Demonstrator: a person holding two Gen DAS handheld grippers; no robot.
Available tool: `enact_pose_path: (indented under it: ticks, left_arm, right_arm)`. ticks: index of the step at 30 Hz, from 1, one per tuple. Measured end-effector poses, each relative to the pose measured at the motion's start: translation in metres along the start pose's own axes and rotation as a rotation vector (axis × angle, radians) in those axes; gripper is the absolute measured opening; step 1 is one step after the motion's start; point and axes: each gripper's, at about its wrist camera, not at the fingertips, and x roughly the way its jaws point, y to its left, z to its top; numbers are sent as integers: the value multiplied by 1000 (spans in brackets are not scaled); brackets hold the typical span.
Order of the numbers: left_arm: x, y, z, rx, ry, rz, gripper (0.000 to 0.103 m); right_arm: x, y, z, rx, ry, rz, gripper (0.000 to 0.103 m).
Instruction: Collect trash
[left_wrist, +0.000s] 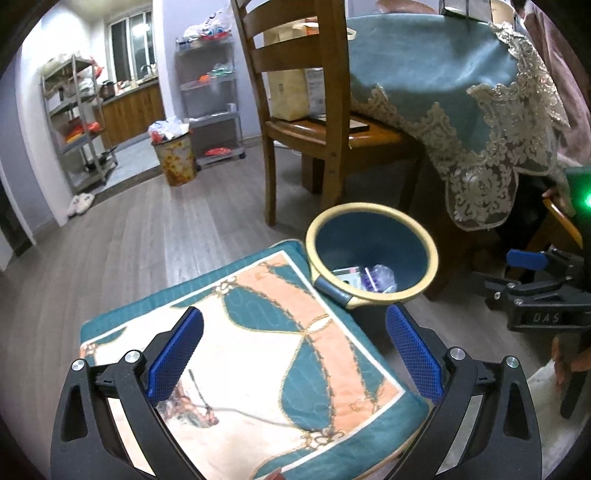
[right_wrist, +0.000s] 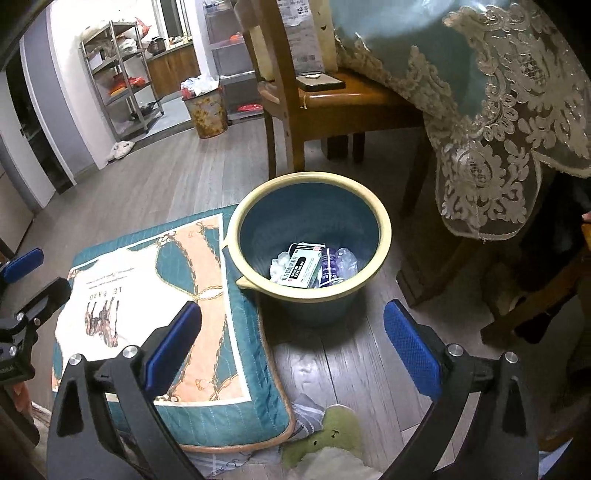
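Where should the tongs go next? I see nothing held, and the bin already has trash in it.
Probably pull back and look for more trash. Both the left tongs and right tongs are open and empty, the cushion shows nothing loose, and the bin already holds a box and wrappers.

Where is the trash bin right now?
The bin stands on the wood floor near the centre of the right wrist view, just right of the cushion and in front of the chair.
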Motion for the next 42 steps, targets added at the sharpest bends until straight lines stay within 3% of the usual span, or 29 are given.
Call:
enact_pose_path:
  ticks: [6,42]
  left_arm:
    - [1,-2,-1,24,-6,23,98]
    - [9,-8,0,4,14,-5,98]
  right_arm:
    - [0,-3,0,9,-2,-8,97]
    - [2,-7,1,6,3,-22,97]
